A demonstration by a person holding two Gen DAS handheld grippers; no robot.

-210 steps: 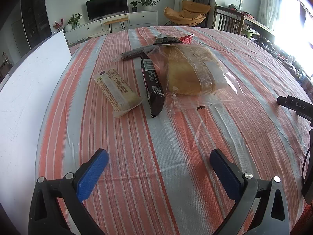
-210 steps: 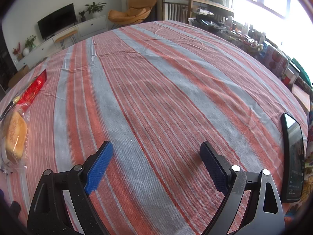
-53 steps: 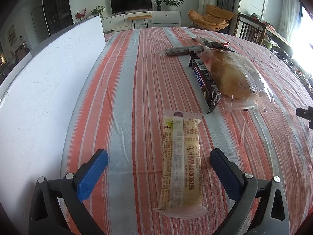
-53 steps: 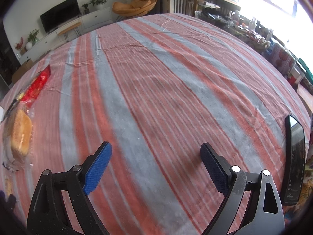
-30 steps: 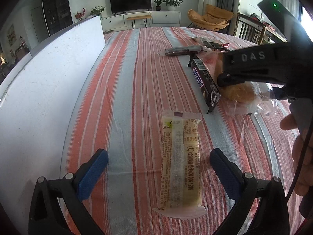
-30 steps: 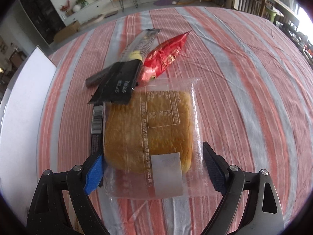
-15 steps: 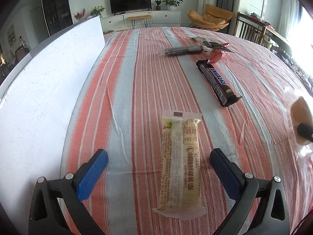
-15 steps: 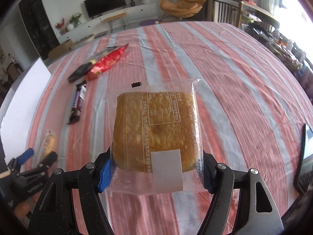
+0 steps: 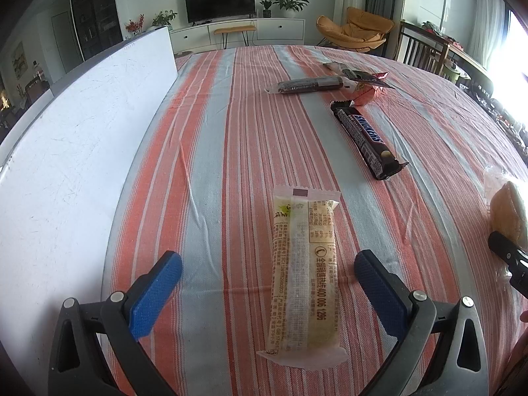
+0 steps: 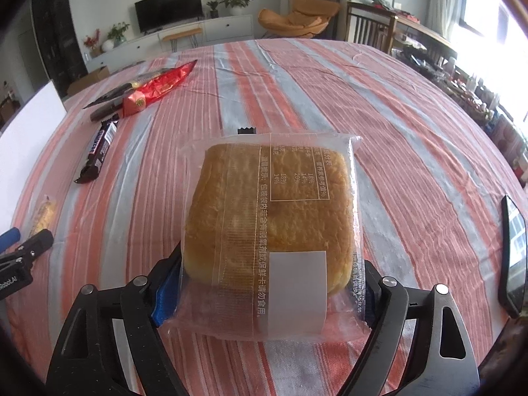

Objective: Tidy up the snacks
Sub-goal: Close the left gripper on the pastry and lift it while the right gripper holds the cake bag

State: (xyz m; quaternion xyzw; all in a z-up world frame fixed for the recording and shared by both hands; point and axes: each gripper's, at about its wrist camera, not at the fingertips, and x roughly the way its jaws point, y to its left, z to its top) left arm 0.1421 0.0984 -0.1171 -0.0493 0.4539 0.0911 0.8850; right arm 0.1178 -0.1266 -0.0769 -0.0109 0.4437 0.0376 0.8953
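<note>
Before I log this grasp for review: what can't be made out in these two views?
- Right view: the right gripper pads are hidden under the bread packet, so where they grip is unclear.
- Left view: the bread packet is cut off by the right edge.
- Right view: the pale snack bar is too small to read.
- Right view: the phone screen is seen edge-on and unreadable.

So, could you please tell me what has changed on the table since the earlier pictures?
The right gripper has closed on the bagged bread and carried it off the Snickers bar, rightward. The left gripper stays open around the pale wrapped bar; the far snacks are unmoved.
</note>
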